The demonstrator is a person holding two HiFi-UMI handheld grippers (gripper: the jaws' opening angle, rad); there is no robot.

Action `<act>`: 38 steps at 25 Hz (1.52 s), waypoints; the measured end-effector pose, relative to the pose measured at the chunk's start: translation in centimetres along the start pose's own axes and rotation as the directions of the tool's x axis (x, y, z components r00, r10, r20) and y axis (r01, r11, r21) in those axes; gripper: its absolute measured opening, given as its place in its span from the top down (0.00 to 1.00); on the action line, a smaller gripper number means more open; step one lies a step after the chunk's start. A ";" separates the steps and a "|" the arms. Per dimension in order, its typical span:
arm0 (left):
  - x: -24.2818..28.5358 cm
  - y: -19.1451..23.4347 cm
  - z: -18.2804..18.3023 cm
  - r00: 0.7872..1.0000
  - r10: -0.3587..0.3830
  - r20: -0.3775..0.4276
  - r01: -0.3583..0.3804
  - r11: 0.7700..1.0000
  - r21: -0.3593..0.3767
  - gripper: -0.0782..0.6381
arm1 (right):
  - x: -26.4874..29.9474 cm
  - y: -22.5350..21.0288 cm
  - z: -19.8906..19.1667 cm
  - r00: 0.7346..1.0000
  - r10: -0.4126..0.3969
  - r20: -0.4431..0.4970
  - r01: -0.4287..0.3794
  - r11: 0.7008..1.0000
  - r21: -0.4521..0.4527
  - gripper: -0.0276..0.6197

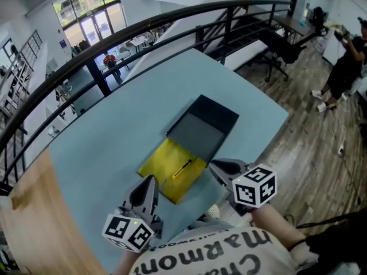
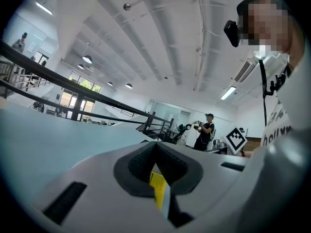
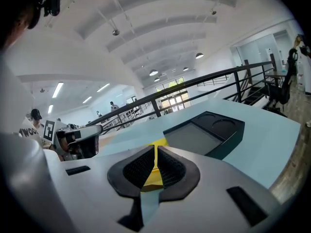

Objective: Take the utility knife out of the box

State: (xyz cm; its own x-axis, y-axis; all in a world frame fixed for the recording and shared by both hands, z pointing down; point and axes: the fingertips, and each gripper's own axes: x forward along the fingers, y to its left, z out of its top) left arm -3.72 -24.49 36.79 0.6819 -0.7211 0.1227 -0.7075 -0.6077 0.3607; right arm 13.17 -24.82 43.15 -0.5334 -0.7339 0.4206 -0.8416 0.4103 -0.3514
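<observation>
Your left gripper [image 1: 151, 179] and right gripper [image 1: 213, 165] are both clenched on nothing. They sit low at the near edge, one on each side of the box [image 1: 205, 124], likely so either can come in from its own flank. The box lies open with its yellow flap [image 1: 163, 162] folded out toward you. A slim thing on the flap looks like the knife [image 1: 182, 169], though it's too small to be sure; neither gripper touches it. You'll have to part one pair of jaws before any grab. The table [image 1: 109, 136] is pale blue and smooth. Behind it a dark railing [image 1: 143, 30] edges an atrium, and a person [image 1: 344, 62] stands on the wood floor [image 1: 312, 125] to the right.
</observation>
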 end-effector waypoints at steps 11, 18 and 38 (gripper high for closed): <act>5.1 0.9 -1.0 0.992 0.127 -0.004 -0.127 0.992 -0.028 0.89 | 3.5 -5.0 2.0 0.991 0.111 -0.073 -0.114 0.993 -0.034 0.89; 7.4 1.7 -2.3 0.979 0.206 0.005 -0.205 0.977 -0.064 0.89 | 5.9 -6.4 2.5 0.971 0.193 -0.140 -0.204 0.976 -0.075 0.89; 13.2 3.5 -11.0 0.868 0.268 -0.418 -0.143 0.941 0.306 0.89 | 8.6 -8.4 5.1 0.935 0.308 -0.175 -0.325 0.943 -0.076 0.89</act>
State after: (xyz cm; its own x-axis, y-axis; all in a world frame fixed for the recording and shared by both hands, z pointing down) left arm 4.85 -32.49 49.80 0.4800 -0.6493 0.5899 -0.8201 -0.5708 0.0390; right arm 16.11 -37.32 45.46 -0.7731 -0.4654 0.4310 -0.6265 0.6665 -0.4040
